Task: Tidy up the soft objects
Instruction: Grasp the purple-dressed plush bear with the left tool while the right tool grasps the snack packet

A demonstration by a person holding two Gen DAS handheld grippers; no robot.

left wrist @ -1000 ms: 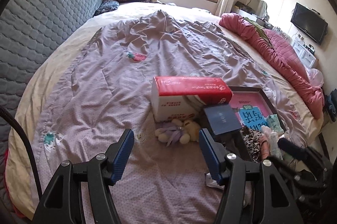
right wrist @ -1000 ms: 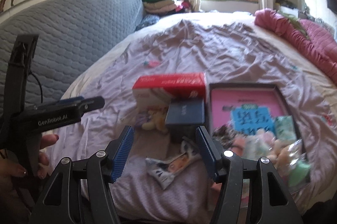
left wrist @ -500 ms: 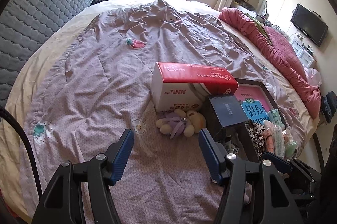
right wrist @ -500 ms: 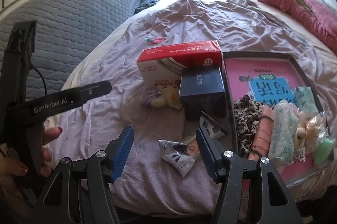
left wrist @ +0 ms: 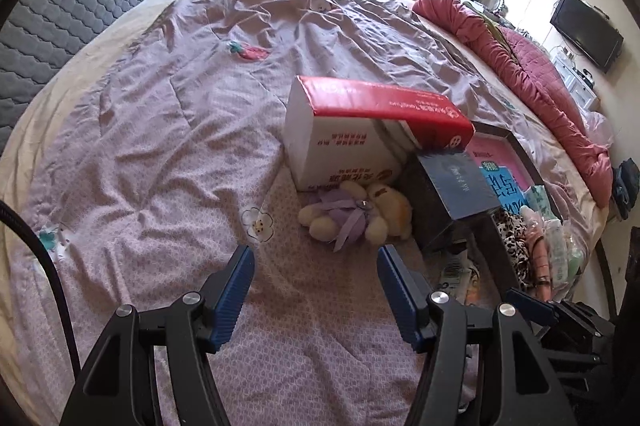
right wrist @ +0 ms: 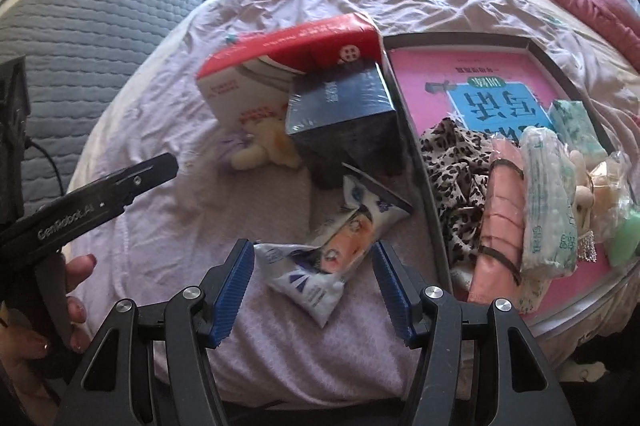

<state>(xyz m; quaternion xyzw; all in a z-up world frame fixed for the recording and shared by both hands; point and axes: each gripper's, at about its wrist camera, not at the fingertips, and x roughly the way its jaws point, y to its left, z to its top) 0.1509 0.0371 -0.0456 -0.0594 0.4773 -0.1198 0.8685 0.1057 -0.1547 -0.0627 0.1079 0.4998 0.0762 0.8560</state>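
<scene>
Both grippers spread, nothing gripped: left gripper (left wrist: 316,260) above the bedspread (left wrist: 160,129) short of the plush toy (left wrist: 356,216); right gripper (right wrist: 313,256) straddling a crumpled packet (right wrist: 320,258), apparently without contact. Toy lies against the tissue box (left wrist: 352,137), left of the tray (right wrist: 424,153) at the bed's near edge.

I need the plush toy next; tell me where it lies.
The plush toy lies on the purple bedspread, against the red-topped tissue box and left of the dark blue box, ahead of the left wrist camera.

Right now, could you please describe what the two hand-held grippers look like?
Each hand-held gripper, left and right, has a black frame with silver bolts and ribbed blue pads. The left one's side reads "GenRobot.AI" in white; a black cable trails from it. The hand wears red nail polish.
</scene>
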